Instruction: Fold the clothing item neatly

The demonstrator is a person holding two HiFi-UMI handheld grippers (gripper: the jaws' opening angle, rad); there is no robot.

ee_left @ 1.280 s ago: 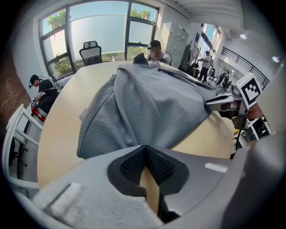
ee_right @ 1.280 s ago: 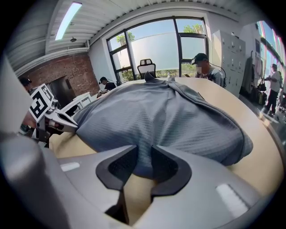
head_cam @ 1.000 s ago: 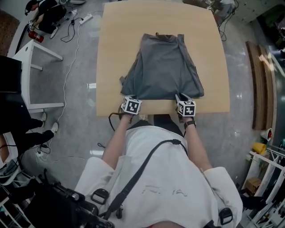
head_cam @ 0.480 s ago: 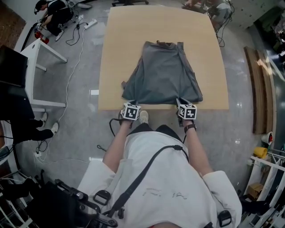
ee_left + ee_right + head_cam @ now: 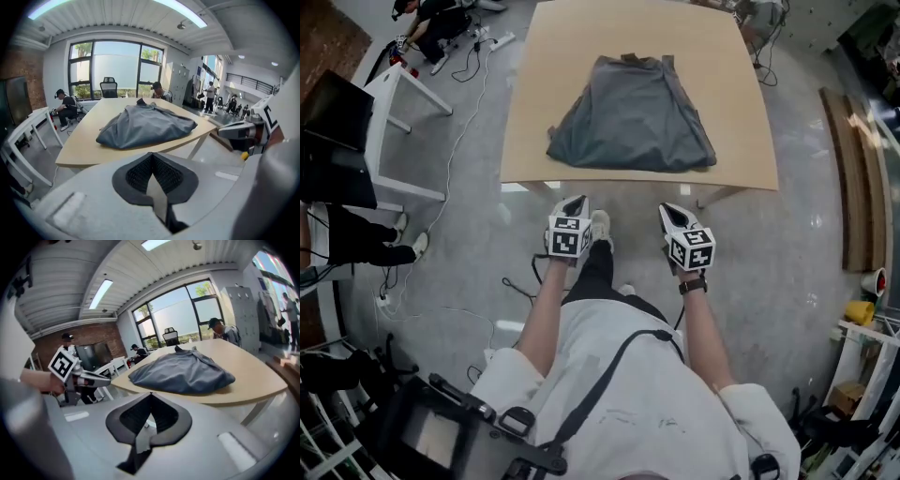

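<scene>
A dark grey garment (image 5: 630,114) lies bunched in a rough trapezoid on the light wooden table (image 5: 534,103). It also shows ahead in the left gripper view (image 5: 145,124) and the right gripper view (image 5: 183,371). My left gripper (image 5: 575,202) hangs over the floor, short of the table's near edge, its jaws shut and empty (image 5: 151,157). My right gripper (image 5: 671,213) hangs level with it, also off the table. Its jaws (image 5: 150,397) have just been closing and stand shut with nothing between them. Neither gripper touches the garment.
A white desk (image 5: 394,89) and a black monitor (image 5: 337,122) stand to the left, with a bystander's feet (image 5: 403,246) and floor cables nearby. Wooden planks (image 5: 851,169) lie along the right. The table leg (image 5: 705,199) stands beyond my right gripper. People sit at the far end.
Both grippers have drawn back from the garment's near hem, off the table edge and up toward the person. The garment stays lying on the table.
</scene>
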